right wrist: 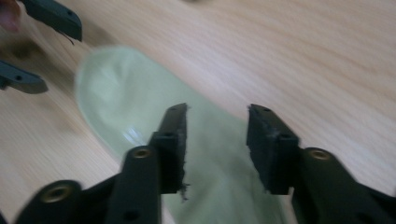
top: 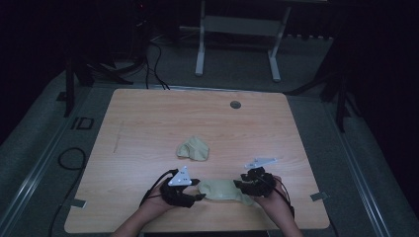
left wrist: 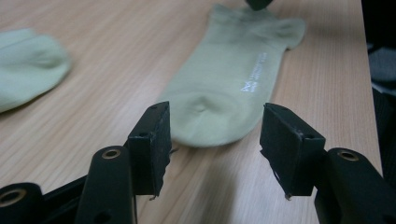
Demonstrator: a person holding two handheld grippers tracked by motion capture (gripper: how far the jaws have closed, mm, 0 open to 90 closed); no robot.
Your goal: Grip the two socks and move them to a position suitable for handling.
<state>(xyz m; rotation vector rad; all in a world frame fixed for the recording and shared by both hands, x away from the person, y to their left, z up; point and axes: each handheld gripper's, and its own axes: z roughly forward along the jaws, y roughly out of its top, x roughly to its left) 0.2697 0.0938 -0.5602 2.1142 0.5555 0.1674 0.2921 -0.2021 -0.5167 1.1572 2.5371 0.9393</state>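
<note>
A pale green sock (top: 221, 189) lies flat near the table's front edge between my two grippers. My left gripper (top: 196, 189) is at its toe end, open, with the toe (left wrist: 205, 122) just beyond its jaws. My right gripper (top: 240, 185) hovers over the cuff end, open, the sock (right wrist: 140, 107) lying under and beyond its jaws. A second green sock (top: 193, 148) lies crumpled near the middle of the table; in the left gripper view the second sock (left wrist: 28, 65) is at the far left.
The wooden table (top: 148, 123) has a round grey cable hole (top: 235, 104) near its far edge. A white desk frame (top: 237, 34) stands on the floor behind, and cables (top: 148, 64) run at the left.
</note>
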